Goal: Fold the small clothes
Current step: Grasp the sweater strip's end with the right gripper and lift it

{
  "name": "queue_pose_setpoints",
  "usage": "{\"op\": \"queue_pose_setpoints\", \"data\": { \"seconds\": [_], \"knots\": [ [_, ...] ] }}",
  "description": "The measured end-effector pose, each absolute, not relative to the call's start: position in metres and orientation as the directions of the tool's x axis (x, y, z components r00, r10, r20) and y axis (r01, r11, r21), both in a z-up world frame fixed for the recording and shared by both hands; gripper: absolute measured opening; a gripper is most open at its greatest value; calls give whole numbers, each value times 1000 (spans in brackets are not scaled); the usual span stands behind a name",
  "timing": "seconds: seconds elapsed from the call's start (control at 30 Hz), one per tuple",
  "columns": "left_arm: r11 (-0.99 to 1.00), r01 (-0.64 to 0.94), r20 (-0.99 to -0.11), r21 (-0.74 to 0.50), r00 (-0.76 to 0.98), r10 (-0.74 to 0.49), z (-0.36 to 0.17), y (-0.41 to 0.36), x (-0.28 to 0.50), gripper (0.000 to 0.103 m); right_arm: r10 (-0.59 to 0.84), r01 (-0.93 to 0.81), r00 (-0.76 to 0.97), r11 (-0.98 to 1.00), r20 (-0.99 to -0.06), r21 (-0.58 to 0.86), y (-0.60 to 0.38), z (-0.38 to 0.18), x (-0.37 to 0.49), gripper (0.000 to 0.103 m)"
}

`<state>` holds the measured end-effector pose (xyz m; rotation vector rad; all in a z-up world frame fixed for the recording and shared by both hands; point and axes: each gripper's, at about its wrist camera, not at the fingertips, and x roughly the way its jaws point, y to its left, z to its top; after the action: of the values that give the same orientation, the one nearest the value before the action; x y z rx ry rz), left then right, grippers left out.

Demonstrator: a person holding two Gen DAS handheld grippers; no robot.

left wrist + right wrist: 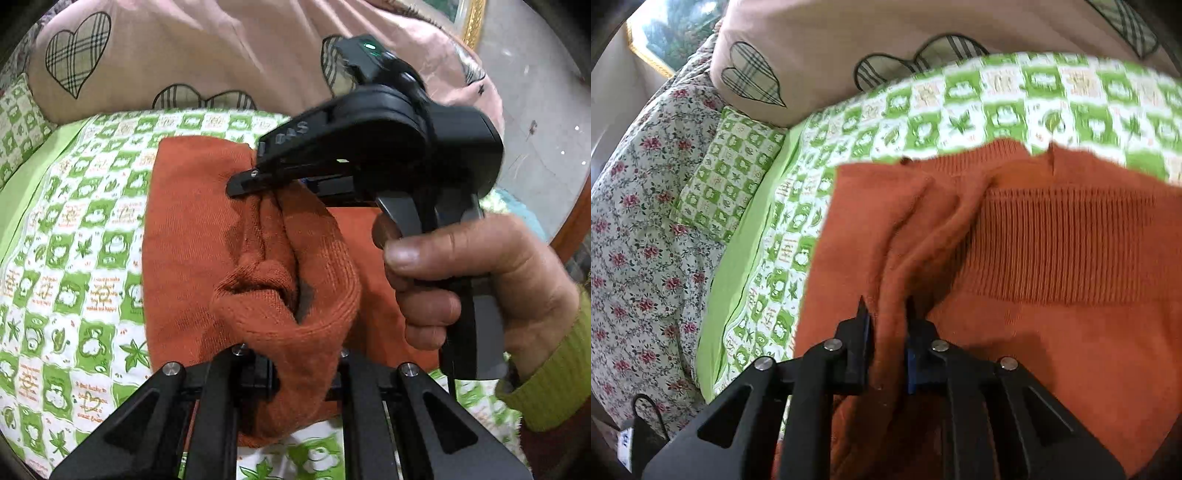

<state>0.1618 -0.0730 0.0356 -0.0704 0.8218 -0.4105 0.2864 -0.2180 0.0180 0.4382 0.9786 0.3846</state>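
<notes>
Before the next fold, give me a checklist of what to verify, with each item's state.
1. Left gripper pinching the orange sweater: ok.
2. Right gripper closed on a bunched fold: ok.
3. Sweater lies on the green checked sheet: ok.
4. Cloth between the two grippers smooth: not ok, it is wrinkled.
5. Sweater's far edge square and flat: cannot tell, blurred.

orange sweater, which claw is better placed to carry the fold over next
Likely the left claw: it pinches the lifted, bunched end of the orange sweater, free to travel. The right claw, also shut on knit, grips low near the flat body.
</notes>
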Motion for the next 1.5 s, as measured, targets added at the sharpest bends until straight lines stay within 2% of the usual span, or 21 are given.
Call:
{"op": "queue_pose_setpoints", "data": {
  "seconds": [0.2, 0.37, 0.53, 0.8, 0.97, 1.07, 1.2, 1.3, 1.37, 1.43, 1.5],
  "knots": [
    [830, 457, -634, -320, 547, -546, 72, -117, 162, 11, 462, -154, 626, 863, -628, 481, -274, 72, 245, 14],
    [760, 525, -639, -383, 444, -628, 60, -180, 172, 11, 369, -63, 658, 896, -657, 440, -340, 73, 222, 14],
    [764, 515, -695, -389, 380, -610, 31, -222, 179, 12, 315, 24, 639, 904, -702, 427, -388, 38, 208, 14],
    [769, 506, -705, -391, 372, -604, 23, -234, 190, 13, 312, -14, 643, 918, -699, 397, -397, 26, 208, 14],
    [755, 512, -711, -410, 339, -616, 15, -242, 192, 19, 296, 9, 634, 921, -714, 390, -407, 15, 207, 14],
    [720, 528, -714, -450, 271, -645, 17, -234, 188, 34, 273, 30, 637, 926, -721, 377, -409, 11, 201, 15],
    [701, 559, -706, -443, 263, -657, 30, -208, 170, 52, 150, 110, 654, 951, -741, 290, -417, 21, 188, 35],
    [724, 535, -701, -435, 304, -645, 38, -174, 164, 61, 57, 208, 673, 942, -737, 263, -429, 31, 170, 37],
    [752, 489, -697, -441, 341, -631, 44, -147, 165, 65, 139, 191, 698, 910, -703, 369, -436, 34, 160, 48],
    [775, 442, -696, -451, 370, -616, 45, -127, 176, 71, 203, 163, 710, 884, -674, 438, -434, 37, 150, 72],
    [804, 386, -705, -452, 398, -587, 44, -104, 187, 76, 222, 130, 702, 894, -676, 428, -424, 37, 146, 76]
  ]
}}
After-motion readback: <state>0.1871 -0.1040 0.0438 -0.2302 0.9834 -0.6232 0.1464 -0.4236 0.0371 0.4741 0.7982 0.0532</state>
